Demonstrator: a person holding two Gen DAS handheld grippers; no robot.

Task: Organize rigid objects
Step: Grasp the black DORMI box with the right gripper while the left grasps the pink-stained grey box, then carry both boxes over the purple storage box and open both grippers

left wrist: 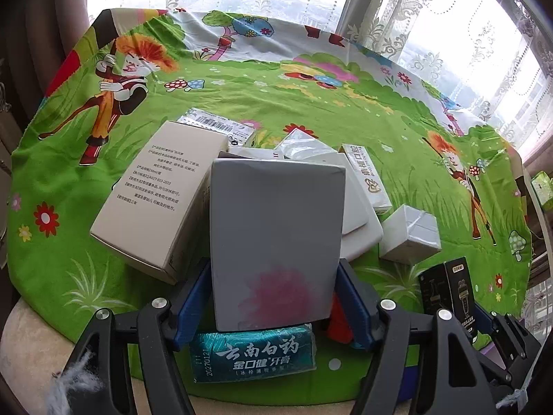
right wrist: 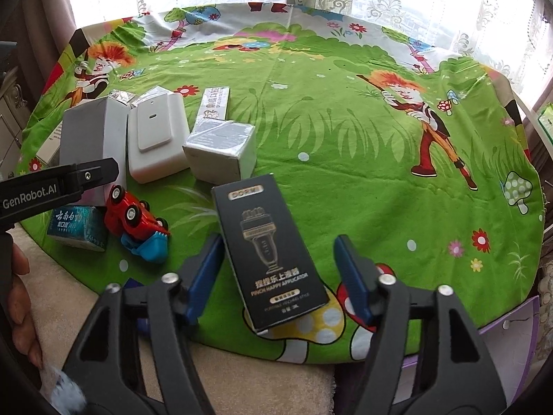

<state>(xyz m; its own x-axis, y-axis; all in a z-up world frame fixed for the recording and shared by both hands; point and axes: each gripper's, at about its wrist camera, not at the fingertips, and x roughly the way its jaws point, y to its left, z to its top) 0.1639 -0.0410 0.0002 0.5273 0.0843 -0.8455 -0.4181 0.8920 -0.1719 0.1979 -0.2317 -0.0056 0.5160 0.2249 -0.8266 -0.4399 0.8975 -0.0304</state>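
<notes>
Left wrist view: the left hand-held gripper (left wrist: pixel 274 297) grasps a grey box (left wrist: pixel 276 238), blue pads on both its sides. The box stands on a teal box (left wrist: pixel 254 354) on the green surface (left wrist: pixel 311 110).

Right wrist view: the right hand-held gripper (right wrist: pixel 276 276) is released. A black box (right wrist: pixel 269 252) lies between its pads, with a gap on the right side. A red toy car (right wrist: pixel 133 216) lies just beside the teal box (right wrist: pixel 77 228).

Two black gripper frames with silver screws. The left gripper (left wrist: pixel 274 297) and right gripper (right wrist: pixel 278 276) have blue fingers (one side reads "GenRobot.AI")
</notes>
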